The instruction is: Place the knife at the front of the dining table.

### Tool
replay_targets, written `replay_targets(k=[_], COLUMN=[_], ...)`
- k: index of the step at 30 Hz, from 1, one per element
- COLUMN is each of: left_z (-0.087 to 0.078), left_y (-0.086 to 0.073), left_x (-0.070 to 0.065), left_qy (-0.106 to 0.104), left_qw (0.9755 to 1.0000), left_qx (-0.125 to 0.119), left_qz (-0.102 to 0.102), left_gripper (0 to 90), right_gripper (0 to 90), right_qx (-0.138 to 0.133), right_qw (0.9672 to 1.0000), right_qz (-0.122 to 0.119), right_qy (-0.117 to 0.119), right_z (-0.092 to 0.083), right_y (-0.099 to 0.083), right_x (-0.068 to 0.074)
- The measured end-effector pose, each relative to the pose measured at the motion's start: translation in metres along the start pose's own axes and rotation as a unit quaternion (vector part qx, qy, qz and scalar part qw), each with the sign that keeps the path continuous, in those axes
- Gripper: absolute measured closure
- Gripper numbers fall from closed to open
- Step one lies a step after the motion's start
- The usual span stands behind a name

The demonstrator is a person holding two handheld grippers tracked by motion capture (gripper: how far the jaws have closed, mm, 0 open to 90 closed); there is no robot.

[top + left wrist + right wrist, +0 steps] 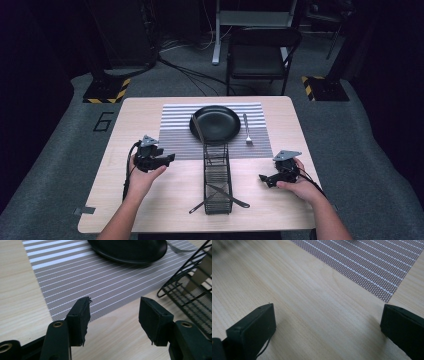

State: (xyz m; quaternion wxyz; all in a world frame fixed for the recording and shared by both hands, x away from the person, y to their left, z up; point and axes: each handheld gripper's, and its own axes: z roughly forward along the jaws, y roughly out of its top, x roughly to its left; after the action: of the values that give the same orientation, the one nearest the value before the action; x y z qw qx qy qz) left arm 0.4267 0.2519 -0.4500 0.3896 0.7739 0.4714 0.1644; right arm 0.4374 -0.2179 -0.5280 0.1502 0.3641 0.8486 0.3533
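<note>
The place setting looks partly done: a black plate (215,123) sits on the striped placemat (175,140) toward the table's (125,200) far edge, a fork (247,129) lies on the mat just right of it, and a knife (198,130) rests with its blade on the plate's left rim. Left, by my reading — the utensils in the wire caddy (217,177) at the table's near middle, two handles (227,195) poking out near the front edge.

The left gripper (113,315) hangs released, nothing between the jaws, the caddy off to its right. The right gripper (327,322) is also spread and empty — over bare wood near the mat's corner.
</note>
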Motion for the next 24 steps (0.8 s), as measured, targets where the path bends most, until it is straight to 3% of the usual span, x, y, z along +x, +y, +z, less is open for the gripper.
replay_targets(k=[10,24], left_z=[-0.002,-0.001], left_y=[0.022,0.041], left_x=[-0.025,-0.041], left_qy=[-0.024,-0.05], left_qw=[0.9993,0.998], left_qx=[-0.013,-0.02], left_qz=[0.024,0.033], left_gripper=[46.3,51.4], right_gripper=[0.0,0.0], right_qx=[0.0,0.0], right_qw=[1.0,1.0], right_qz=[0.0,0.0], right_qy=[0.0,0.0], right_z=[0.0,0.0], right_y=[0.0,0.0], right_x=[0.0,0.0])
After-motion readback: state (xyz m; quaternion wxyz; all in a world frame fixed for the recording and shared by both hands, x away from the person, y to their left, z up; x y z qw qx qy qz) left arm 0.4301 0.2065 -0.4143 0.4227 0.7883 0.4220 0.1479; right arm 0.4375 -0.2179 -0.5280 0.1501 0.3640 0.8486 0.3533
